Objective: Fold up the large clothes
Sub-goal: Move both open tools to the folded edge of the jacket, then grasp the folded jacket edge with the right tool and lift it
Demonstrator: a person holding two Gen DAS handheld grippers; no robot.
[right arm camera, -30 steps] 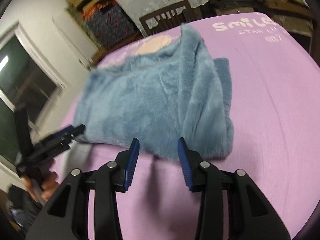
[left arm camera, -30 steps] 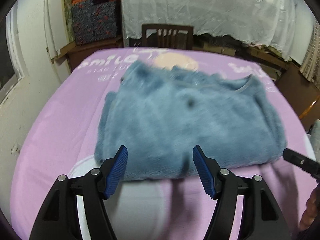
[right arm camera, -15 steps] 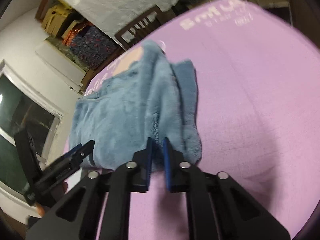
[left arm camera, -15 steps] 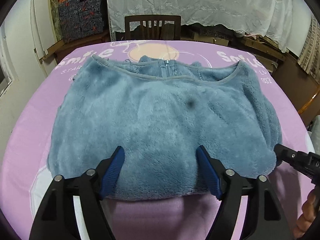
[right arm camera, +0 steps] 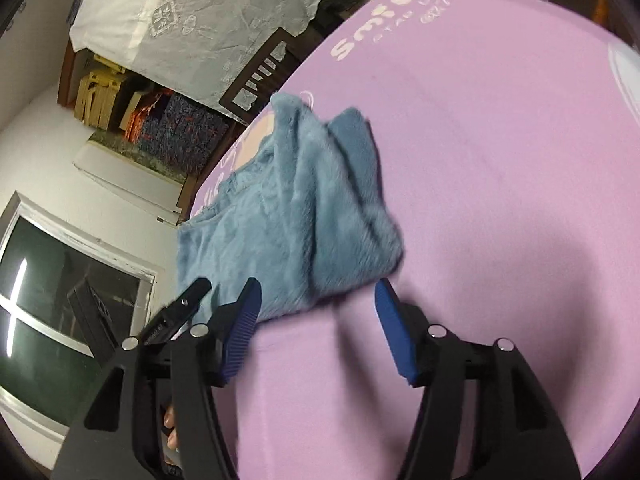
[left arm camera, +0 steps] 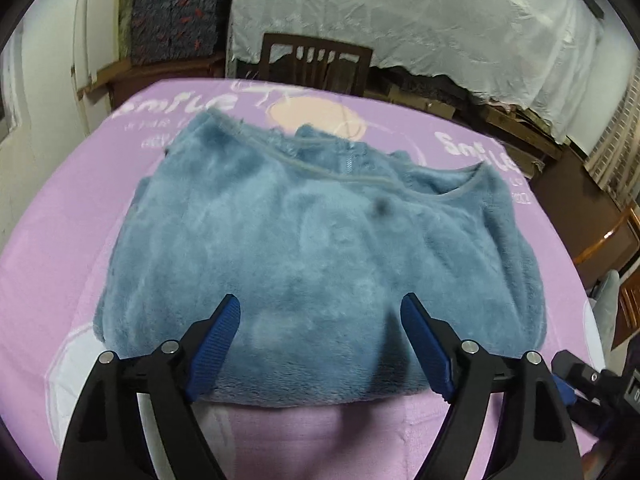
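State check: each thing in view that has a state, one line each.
Blue fleece garment: folded into a bundle, flat on the sheet, held by neither gripper.
Neck zipper: looks closed.
Left gripper: open, fingers over the garment's near edge.
Right gripper: jaws opening, only the garment's corner between the tips.
Purple sheet: spread smooth.

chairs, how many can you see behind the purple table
1. A dark wooden chair stands at the table's far edge, beyond the blue fleece garment. The white draped sheet behind could hide others.
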